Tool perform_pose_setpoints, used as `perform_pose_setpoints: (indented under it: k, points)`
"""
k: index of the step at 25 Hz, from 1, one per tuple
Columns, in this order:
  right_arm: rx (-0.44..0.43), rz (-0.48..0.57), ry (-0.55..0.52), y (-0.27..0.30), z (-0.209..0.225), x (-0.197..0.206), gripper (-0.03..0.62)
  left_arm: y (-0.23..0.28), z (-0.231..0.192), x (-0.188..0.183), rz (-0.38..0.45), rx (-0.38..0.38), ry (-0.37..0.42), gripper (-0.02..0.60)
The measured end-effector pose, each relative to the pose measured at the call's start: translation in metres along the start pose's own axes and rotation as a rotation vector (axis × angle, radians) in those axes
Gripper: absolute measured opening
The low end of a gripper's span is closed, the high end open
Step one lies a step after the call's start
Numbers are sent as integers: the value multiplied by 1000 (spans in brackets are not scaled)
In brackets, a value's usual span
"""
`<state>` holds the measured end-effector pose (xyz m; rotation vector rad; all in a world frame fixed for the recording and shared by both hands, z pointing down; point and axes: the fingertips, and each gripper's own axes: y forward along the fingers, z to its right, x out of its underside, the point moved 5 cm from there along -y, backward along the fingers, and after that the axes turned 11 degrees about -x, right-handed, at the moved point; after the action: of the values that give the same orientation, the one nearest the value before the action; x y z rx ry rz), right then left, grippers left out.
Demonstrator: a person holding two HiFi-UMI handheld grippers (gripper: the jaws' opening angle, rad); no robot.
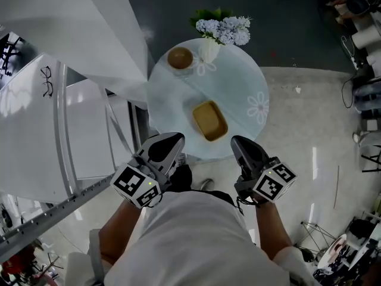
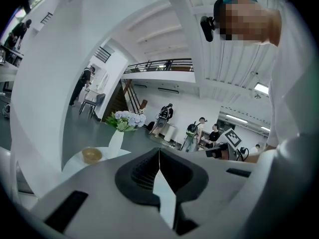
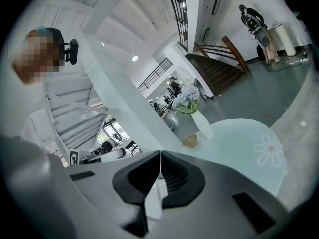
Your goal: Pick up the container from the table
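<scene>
A tan rectangular container (image 1: pixel 209 120) lies on the round table (image 1: pixel 250 79), near its front edge. A round brown bowl (image 1: pixel 180 58) sits at the table's far left, also seen in the left gripper view as the bowl (image 2: pixel 91 155) and in the right gripper view as the bowl (image 3: pixel 190 141). My left gripper (image 1: pixel 176 139) hovers at the table's near edge, left of the container, jaws shut and empty. My right gripper (image 1: pixel 238 143) hovers at the near edge, right of the container, also shut and empty. The rectangular container is hidden in both gripper views. Left gripper (image 2: pixel 159 151) and right gripper (image 3: pixel 160 153) show their jaws meeting.
A white vase (image 1: pixel 209 49) with pale blue flowers (image 1: pixel 227 30) stands at the table's far side. A white staircase structure (image 1: pixel 71 100) rises close on the left. Equipment and cables (image 1: pixel 363 94) line the right wall. Several people (image 2: pixel 194 131) stand in the background.
</scene>
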<state>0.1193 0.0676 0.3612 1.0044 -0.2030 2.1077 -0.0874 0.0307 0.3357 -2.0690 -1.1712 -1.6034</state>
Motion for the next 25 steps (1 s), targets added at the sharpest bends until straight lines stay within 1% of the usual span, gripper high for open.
perform_pose_setpoints:
  k: [7, 13, 20, 25]
  points:
    - [28, 2, 6, 37, 11, -14, 23, 19, -39, -7, -23, 22, -8, 21]
    - [38, 11, 0, 61, 15, -25, 23, 28, -61, -15, -31, 30, -14, 21]
    - [44, 4, 4, 72, 25, -31, 22, 35, -76, -17, -40, 23, -23, 21]
    - [36, 5, -1, 74, 35, -42, 23, 44, -79, -20, -43, 10, -21, 21]
